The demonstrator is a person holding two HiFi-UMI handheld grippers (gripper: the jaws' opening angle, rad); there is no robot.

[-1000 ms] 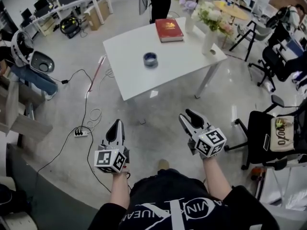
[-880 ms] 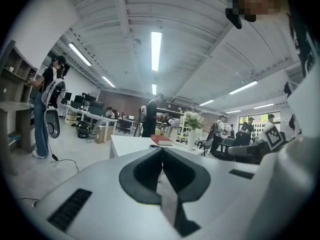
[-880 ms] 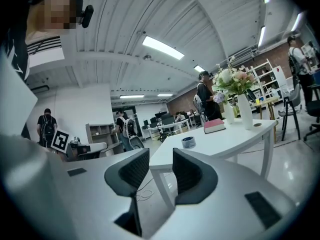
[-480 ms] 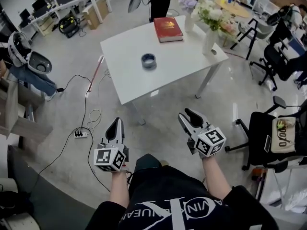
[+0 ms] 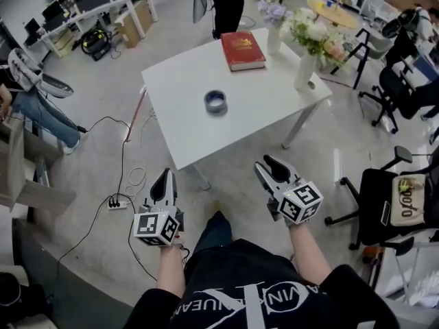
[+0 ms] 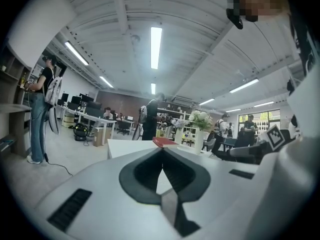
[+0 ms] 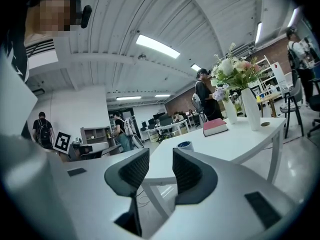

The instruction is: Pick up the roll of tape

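the roll of tape [image 5: 215, 102] lies on the white table [image 5: 180, 125], well apart from both grippers. the left gripper [image 5: 166, 175] has its jaws pressed together; the right gripper [image 5: 267, 162] has its jaws spread, nothing between.

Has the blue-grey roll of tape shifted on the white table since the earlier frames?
No. The blue-grey roll of tape keeps its spot near the red book; only the view shifted.

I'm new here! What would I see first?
A big white table stands mid-floor, with a bluish roll of tape alone near its middle. At its far side sit a red book and a vase of flowers. Nearer, the left gripper is shut and the right gripper open.
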